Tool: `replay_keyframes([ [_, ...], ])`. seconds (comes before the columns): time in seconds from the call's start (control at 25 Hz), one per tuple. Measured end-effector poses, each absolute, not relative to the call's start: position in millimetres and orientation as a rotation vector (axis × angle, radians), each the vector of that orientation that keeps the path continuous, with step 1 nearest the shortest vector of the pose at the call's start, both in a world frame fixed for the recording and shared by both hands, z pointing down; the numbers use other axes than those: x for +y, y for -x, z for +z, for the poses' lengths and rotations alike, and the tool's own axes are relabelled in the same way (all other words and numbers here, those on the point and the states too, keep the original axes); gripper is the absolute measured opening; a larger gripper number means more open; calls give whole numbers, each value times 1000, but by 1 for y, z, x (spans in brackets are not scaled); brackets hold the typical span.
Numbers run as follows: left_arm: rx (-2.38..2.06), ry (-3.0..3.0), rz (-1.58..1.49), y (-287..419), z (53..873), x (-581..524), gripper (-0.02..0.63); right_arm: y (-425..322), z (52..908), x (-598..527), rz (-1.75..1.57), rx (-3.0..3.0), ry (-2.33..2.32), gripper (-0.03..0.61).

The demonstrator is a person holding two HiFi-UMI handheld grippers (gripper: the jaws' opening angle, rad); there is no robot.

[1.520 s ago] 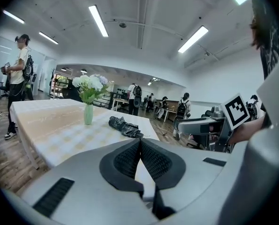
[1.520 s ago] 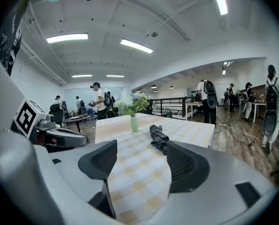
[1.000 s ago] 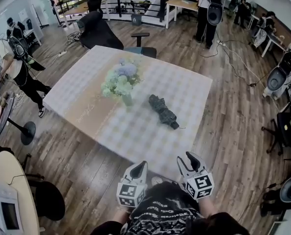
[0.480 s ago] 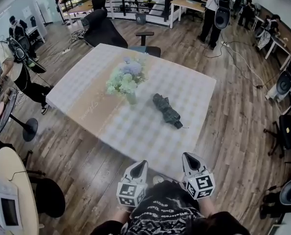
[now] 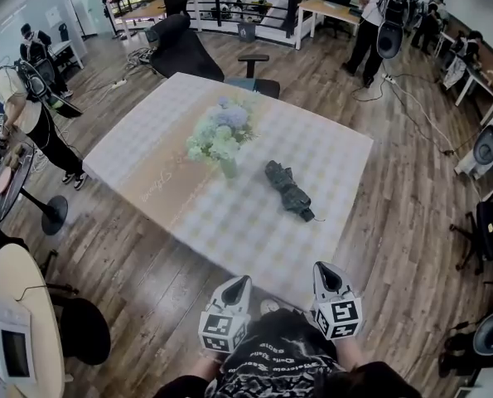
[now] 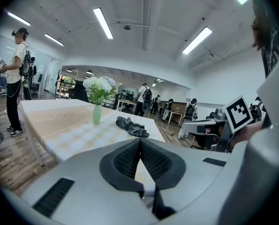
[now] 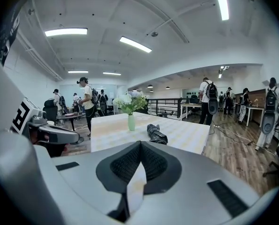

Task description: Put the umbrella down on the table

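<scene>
A dark folded umbrella (image 5: 288,190) lies flat on the checked tablecloth of the table (image 5: 329,152), right of the vase; it also shows as the umbrella (image 6: 131,126) and the umbrella (image 7: 156,134) in the gripper views. Both grippers hang short of the table's near edge, close to my body. My left gripper (image 5: 238,283) is shut with nothing in it, its pads (image 6: 151,159) meeting. My right gripper (image 5: 325,272) is shut and empty too, its pads (image 7: 151,162) pressed together.
A green vase of pale flowers (image 5: 223,139) stands mid-table, left of the umbrella. A black office chair (image 5: 184,50) sits at the table's far side. People with backpacks stand around the room. A round side table (image 5: 14,305) is at my left.
The right gripper's jaws, slightly apart a second ago, have come together. The view has shifted a little, so the table and umbrella sit further right in the frame. The umbrella has not moved on the table.
</scene>
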State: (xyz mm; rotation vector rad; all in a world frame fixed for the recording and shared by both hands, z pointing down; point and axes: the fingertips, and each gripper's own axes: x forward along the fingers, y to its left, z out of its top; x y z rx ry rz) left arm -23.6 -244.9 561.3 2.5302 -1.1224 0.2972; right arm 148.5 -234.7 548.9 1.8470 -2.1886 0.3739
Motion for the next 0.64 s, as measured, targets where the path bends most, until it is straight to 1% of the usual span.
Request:
replay_keyframes([
  [0.64,-1202,-2494,326,30,565,-255,19,-160,553,-241,361,-2140,-1882,8],
])
